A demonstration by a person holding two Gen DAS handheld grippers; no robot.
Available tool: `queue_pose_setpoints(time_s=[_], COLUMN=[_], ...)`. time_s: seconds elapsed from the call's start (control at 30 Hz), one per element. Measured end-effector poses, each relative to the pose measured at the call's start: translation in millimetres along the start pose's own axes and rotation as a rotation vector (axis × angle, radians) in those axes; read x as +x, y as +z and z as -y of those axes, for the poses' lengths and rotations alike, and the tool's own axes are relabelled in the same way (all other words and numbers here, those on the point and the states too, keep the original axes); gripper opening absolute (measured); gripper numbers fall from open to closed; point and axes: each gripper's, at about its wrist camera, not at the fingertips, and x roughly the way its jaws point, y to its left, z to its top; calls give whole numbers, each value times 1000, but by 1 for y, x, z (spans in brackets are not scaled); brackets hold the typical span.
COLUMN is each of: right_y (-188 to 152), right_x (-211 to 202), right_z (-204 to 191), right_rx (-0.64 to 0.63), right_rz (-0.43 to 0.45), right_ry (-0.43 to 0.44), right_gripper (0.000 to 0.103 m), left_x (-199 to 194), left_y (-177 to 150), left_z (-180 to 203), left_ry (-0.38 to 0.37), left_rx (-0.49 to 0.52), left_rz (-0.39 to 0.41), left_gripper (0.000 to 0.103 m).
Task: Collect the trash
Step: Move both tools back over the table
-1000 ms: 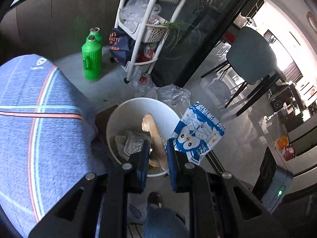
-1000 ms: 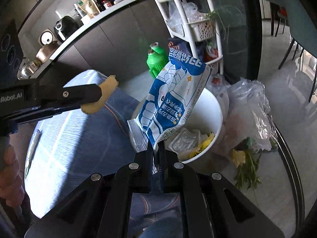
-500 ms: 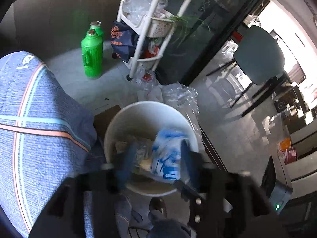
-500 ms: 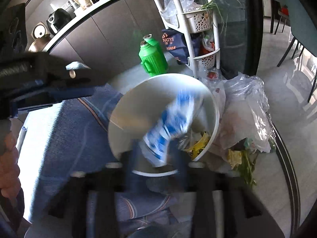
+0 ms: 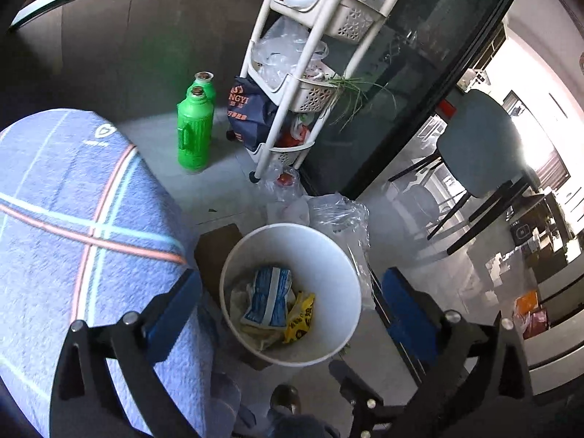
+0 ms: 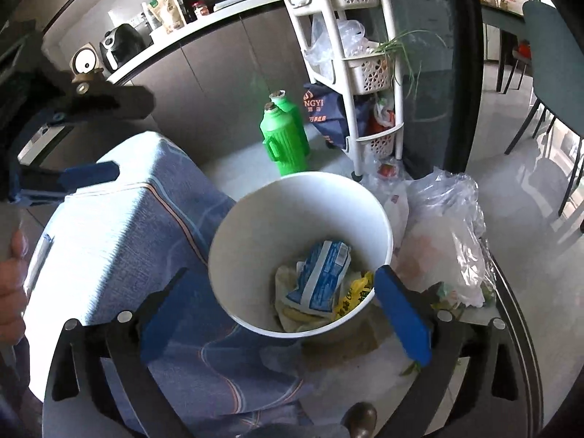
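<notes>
A white trash bin (image 5: 339, 255) stands on the floor beside the table; it also shows in the right wrist view (image 6: 255, 226). Inside it lie a blue and white snack wrapper (image 5: 268, 297) (image 6: 321, 277), a yellow wrapper (image 5: 301, 319) (image 6: 356, 294) and pale scraps. My left gripper (image 5: 292, 314) is wide open and empty above the bin. My right gripper (image 6: 283, 314) is wide open and empty above the bin's near rim. The left gripper's arm (image 6: 73, 109) shows at the upper left of the right wrist view.
A table with a blue striped cloth (image 5: 73, 226) (image 6: 120, 237) lies left of the bin. Two green bottles (image 5: 195, 133) and a white basket rack (image 5: 303, 84) stand behind it. Clear plastic bags (image 6: 445, 233) lie right of the bin. A grey chair (image 5: 481, 146) stands far right.
Both grippers have opened. The blue and white wrapper left my right gripper and the tan scrap left my left gripper; the wrapper now lies in the bin.
</notes>
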Motion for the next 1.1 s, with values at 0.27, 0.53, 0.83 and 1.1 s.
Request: queue_pose_setpoints(time_s=[0.27, 0.53, 0.83, 1.1], right_y=[4, 9, 8, 1], right_x=[-29, -63, -88, -101], right_z=[-25, -58, -100, -139], right_rx=[-39, -104, -185, -261], right_rz=[35, 84, 109, 110], right_ry=[23, 50, 95, 127], right_gripper=[94, 94, 94, 94], left_x=[-51, -115, -173, -207], left_y=[-14, -30, -59, -83], left_z=[-6, -16, -43, -75], left_ry=[96, 178, 265, 313], left_rx=[4, -29, -97, -155], left_rz=[74, 155, 204, 210], left_gripper=[99, 99, 99, 99])
